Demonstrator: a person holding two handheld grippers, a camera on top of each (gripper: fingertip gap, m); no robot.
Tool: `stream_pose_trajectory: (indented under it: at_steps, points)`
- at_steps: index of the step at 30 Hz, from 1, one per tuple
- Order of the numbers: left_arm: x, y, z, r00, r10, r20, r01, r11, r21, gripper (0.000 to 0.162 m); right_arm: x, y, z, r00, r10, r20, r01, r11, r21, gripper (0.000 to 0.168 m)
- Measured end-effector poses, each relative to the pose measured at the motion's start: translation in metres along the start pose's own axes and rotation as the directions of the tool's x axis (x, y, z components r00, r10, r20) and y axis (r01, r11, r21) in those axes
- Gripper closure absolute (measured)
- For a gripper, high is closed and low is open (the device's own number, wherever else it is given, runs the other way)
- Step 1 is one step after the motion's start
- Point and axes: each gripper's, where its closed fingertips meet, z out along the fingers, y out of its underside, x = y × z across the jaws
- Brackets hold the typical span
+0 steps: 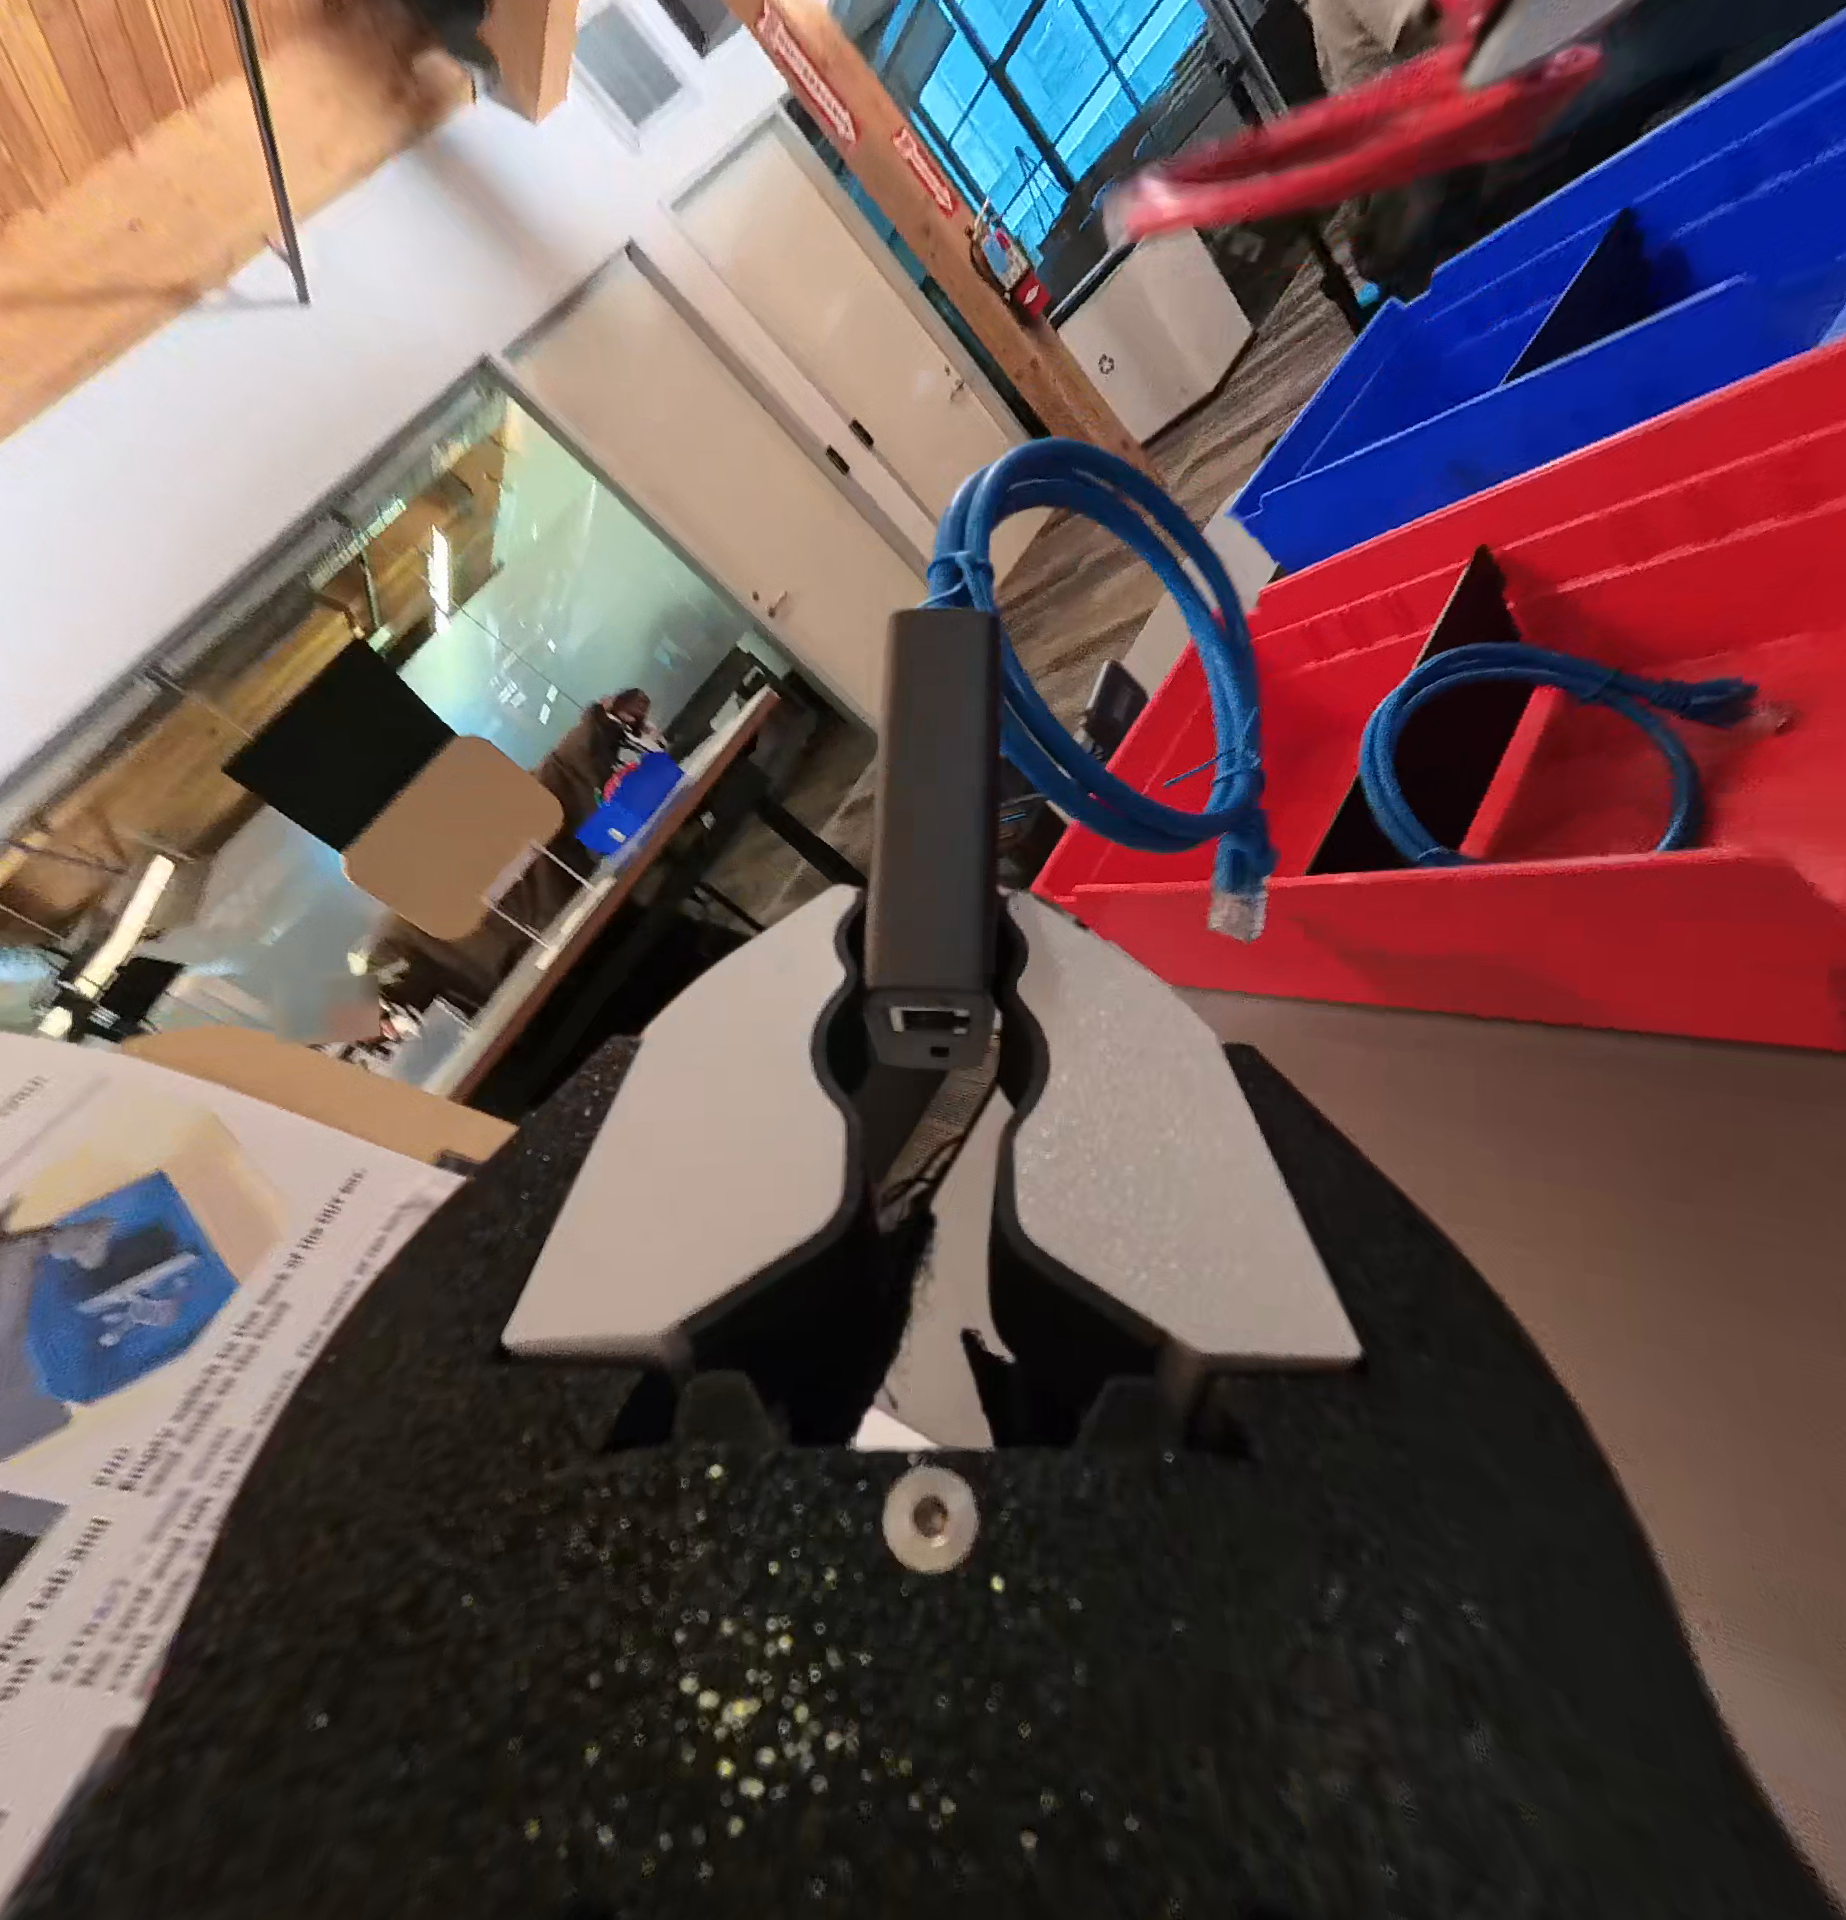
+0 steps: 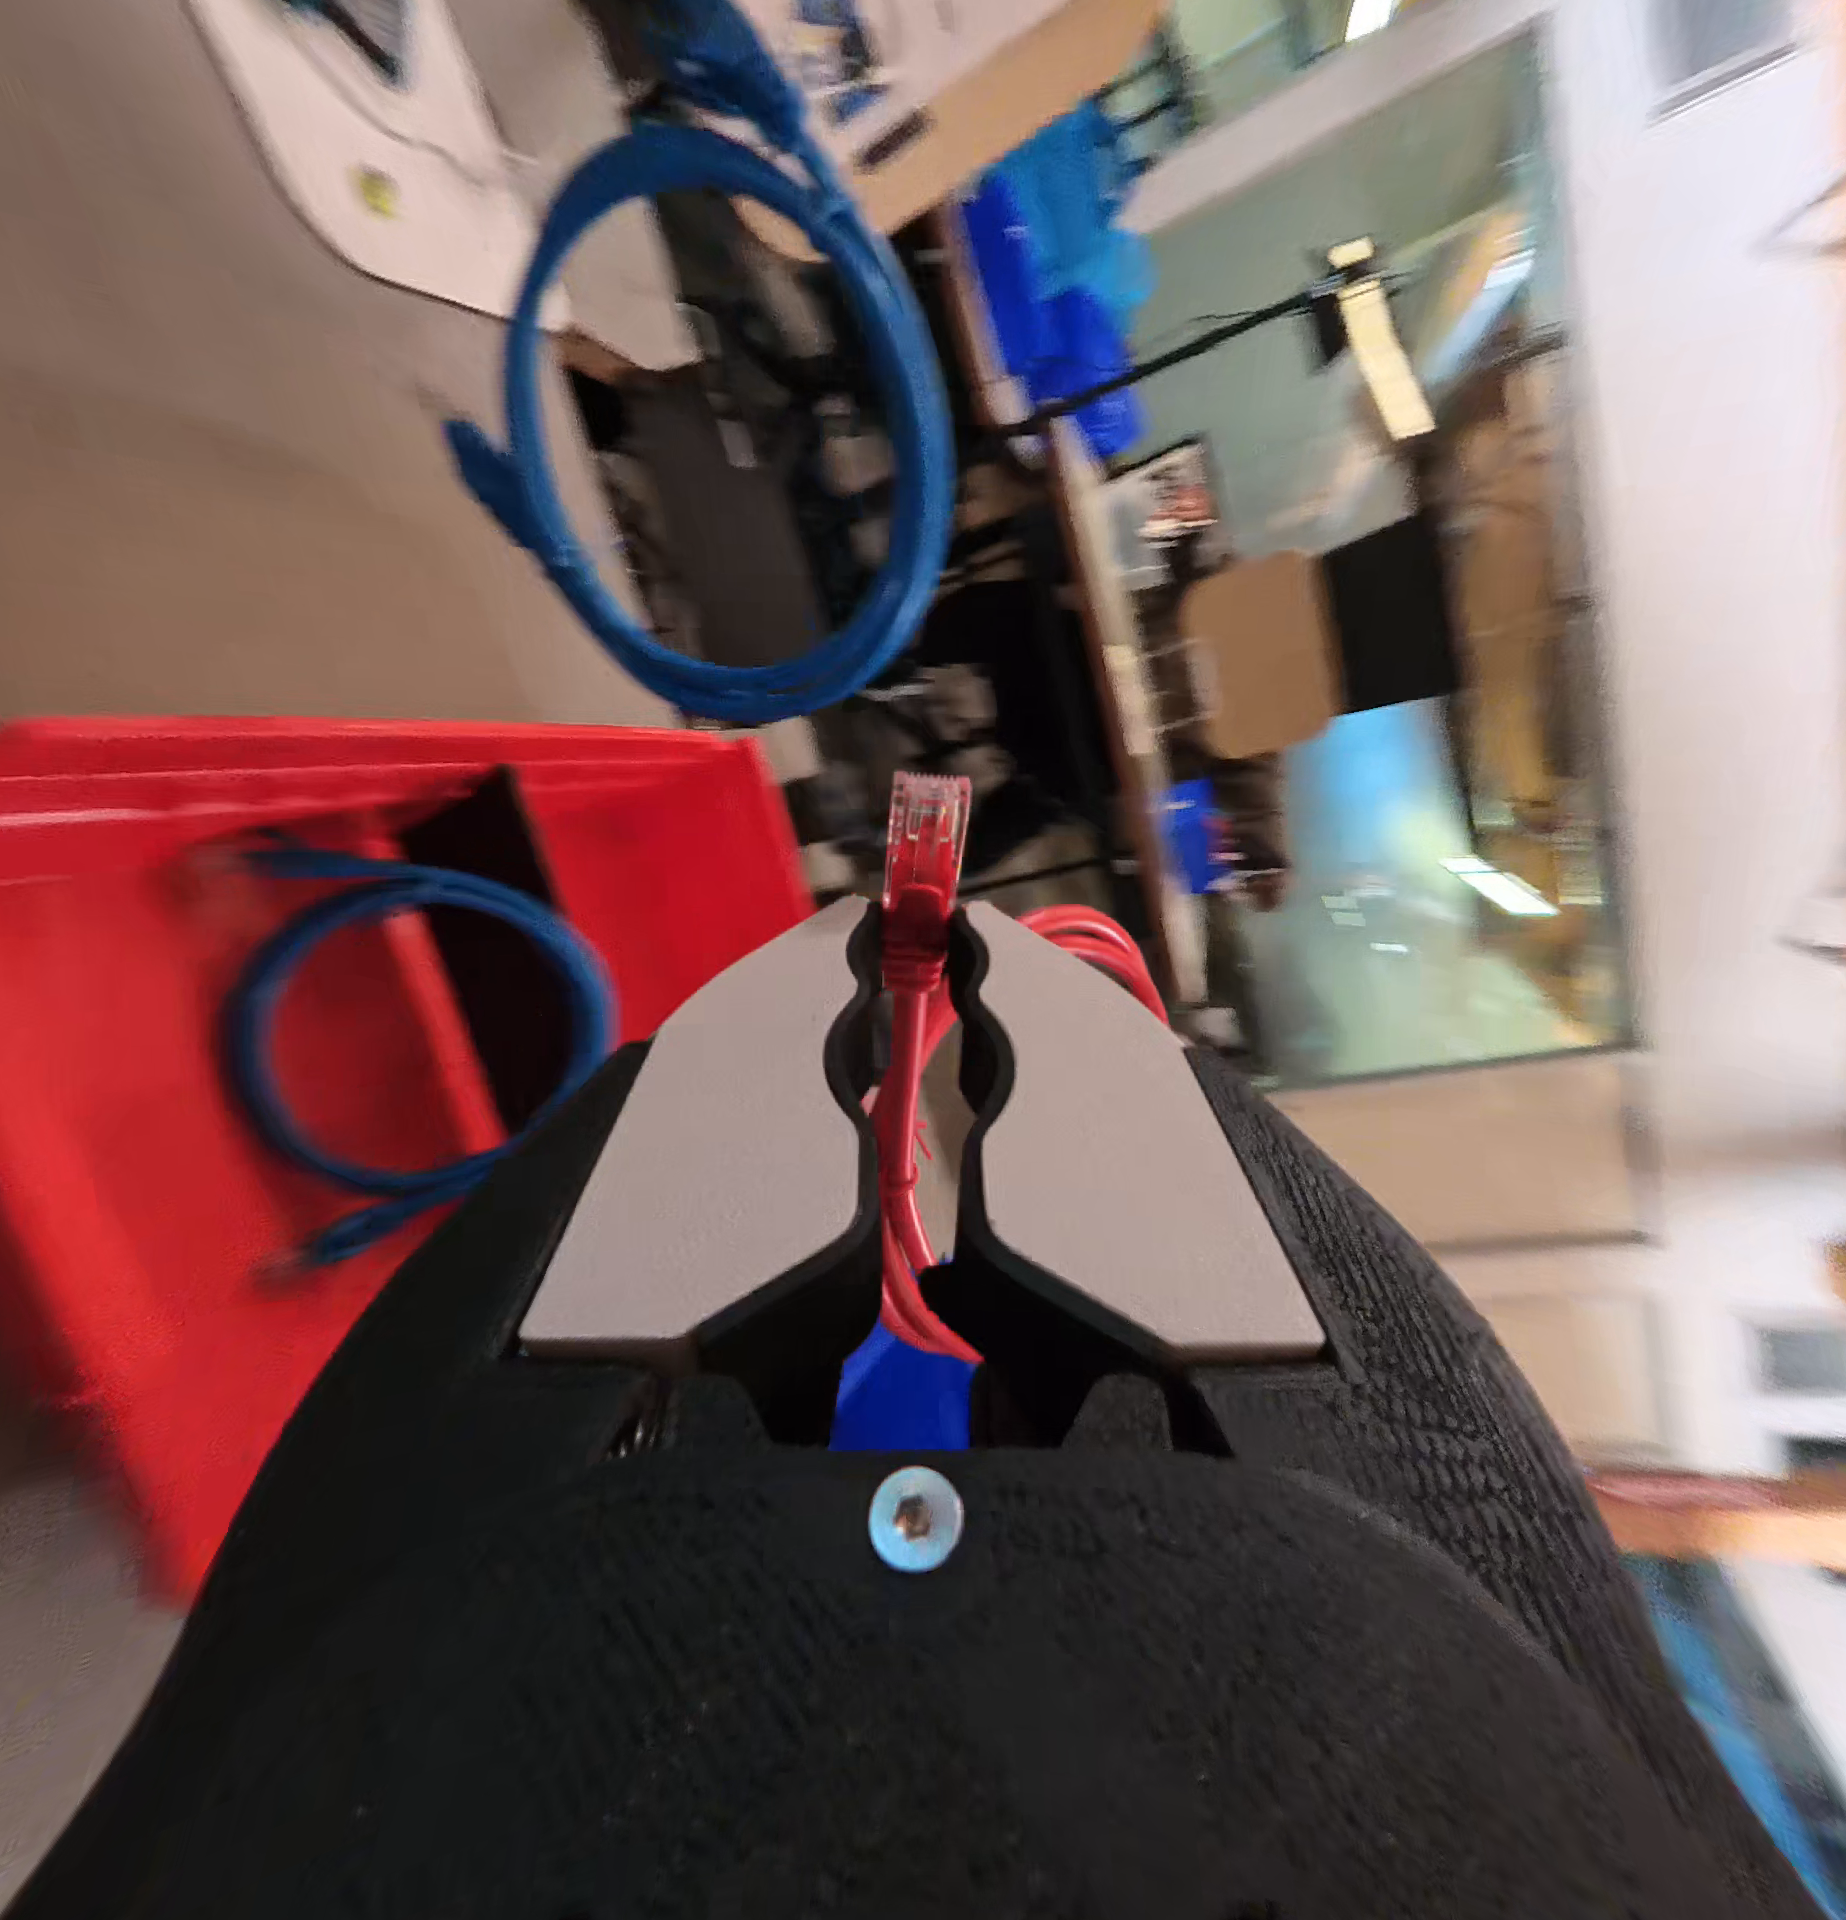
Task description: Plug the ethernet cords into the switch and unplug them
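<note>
My left gripper (image 1: 934, 920) is shut on a dark grey adapter block (image 1: 934, 790), its open socket facing the camera. A coiled blue cable (image 1: 1137, 665) hangs from the block's far end, one clear plug dangling free. It also shows blurred in the right wrist view (image 2: 732, 416). My right gripper (image 2: 919, 920) is shut on the boot of a red cable (image 2: 914, 935). The clear plug (image 2: 929, 831) sticks out past the fingertips and the coil trails behind the fingers. In the left wrist view the red cable (image 1: 1314, 156) is a blur at top right.
A red divided bin (image 1: 1521, 935) on the brown table (image 1: 1521, 1299) holds another coiled blue cable (image 1: 1521, 769); both also show in the right wrist view (image 2: 98, 1039) (image 2: 410, 1039). A blue divided bin (image 1: 1521, 343) stands behind it. A printed sheet (image 1: 171, 1403) lies at left.
</note>
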Motion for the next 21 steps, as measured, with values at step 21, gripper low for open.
stream_pose_trajectory:
  at_steps: [21]
  points:
    - [0.051,-0.059,0.010,0.896,-0.376,-0.235,0.427,0.876,0.225,0.142,-0.001,-0.092,0.030,0.557,-0.725,-0.405,0.706,0.670,-0.230,0.158]
